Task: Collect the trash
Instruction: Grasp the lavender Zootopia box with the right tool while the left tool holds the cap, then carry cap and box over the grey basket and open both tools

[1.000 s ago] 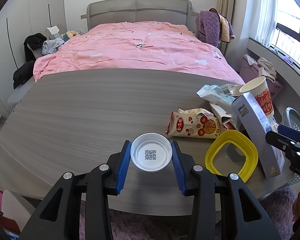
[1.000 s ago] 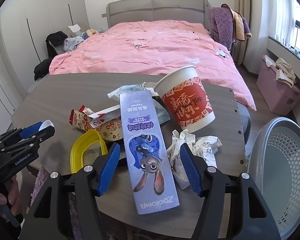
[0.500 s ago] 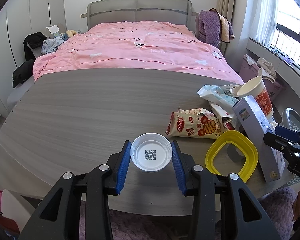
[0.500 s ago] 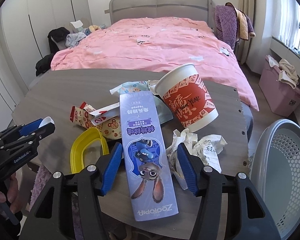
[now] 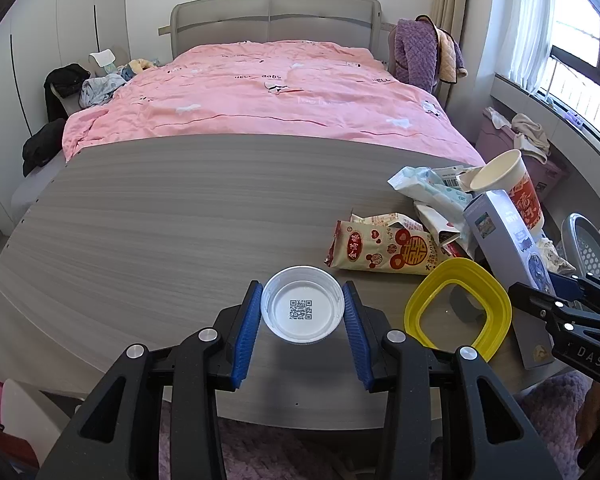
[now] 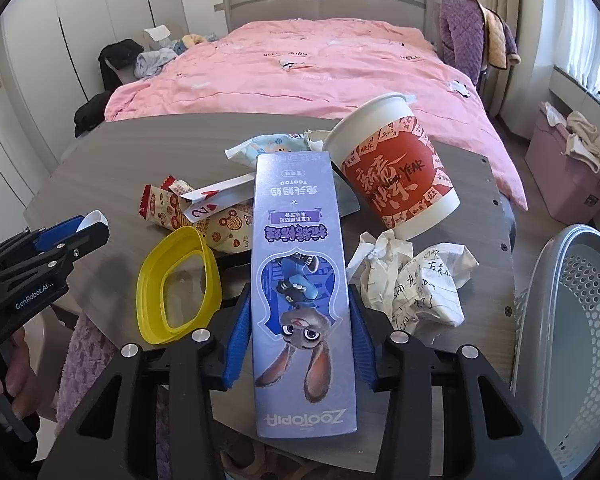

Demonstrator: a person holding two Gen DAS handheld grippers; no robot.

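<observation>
The right claw (image 6: 298, 336) is closing on the purple box (image 6: 302, 280): its blue pads are now pressing both long sides, where a second ago they were standing clear of it with a gap on each side. The box is lying flat on the table (image 6: 120, 152), its near end overhanging the edge toward the camera and its far end reaching under the red cup (image 6: 396, 168). That suggests the grasp is made and the box is ready to be lifted. The grey basket (image 6: 580, 320) is waiting just to the right of the table, the likely place for it.

The left claw (image 5: 302, 314) is gripping a white lid (image 5: 302, 308) between its pads, unchanged over the last second, above the near edge of the table.

Around the box more trash is lying: crumpled paper (image 6: 416, 280) just to its right, a yellow ring (image 6: 178, 284) to its left, snack wrappers (image 6: 204, 216) behind the ring. The tilted cup may be leaning on the box, so lifting could tip it.
</observation>
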